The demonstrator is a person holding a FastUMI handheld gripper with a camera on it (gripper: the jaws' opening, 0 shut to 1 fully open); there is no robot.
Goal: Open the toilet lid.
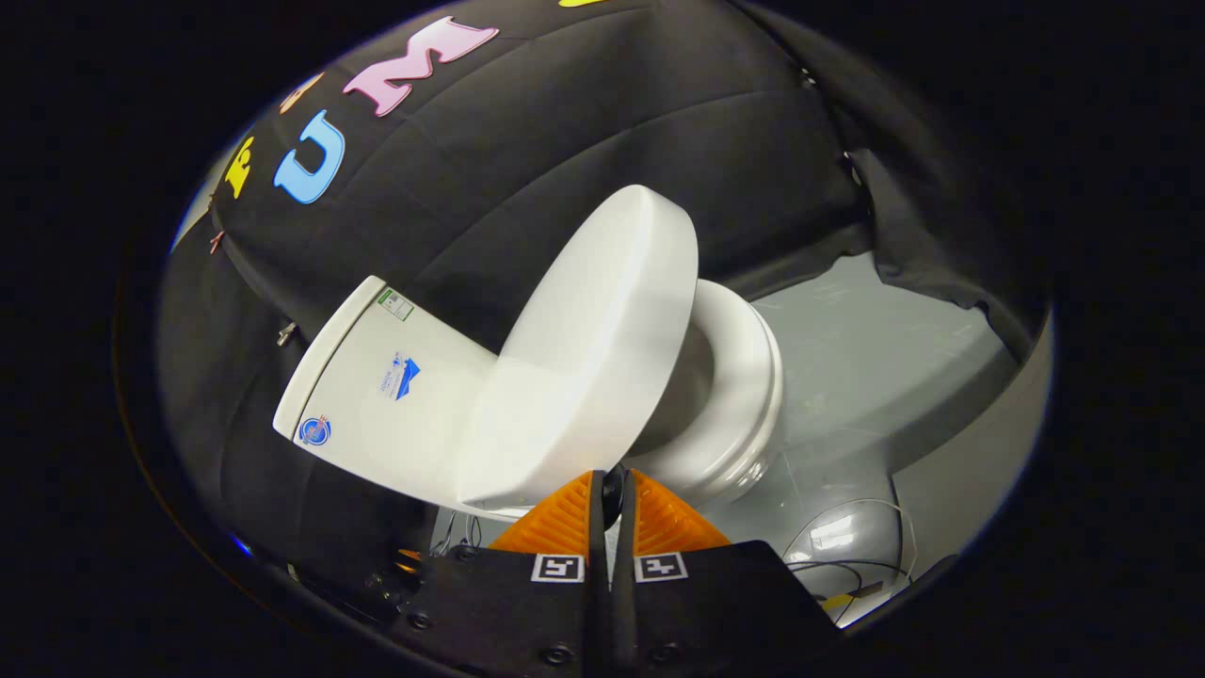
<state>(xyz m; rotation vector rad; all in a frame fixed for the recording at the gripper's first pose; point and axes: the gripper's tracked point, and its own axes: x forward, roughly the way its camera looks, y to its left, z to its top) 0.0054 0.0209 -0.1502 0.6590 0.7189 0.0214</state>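
Already the toilet (725, 395) has its lid (588, 363) raised partway, tilted between the seat (753, 377) and the tank (377, 395). The gripper (614, 494) sits at the lid's front edge, jaws nearly closed, apparently pinching that rim. Likely next: swing the lid back against the tank.

Gripper (612, 494) seen from its own camera, pointing forward and rolled to one side, so the scene ahead looks tilted. Jaws drawn close together, only a thin slit between the ribbed pads (565, 518). Tips meet at a small dark edge; can't tell if both pads press on it. Each finger base carries a square marker tag.
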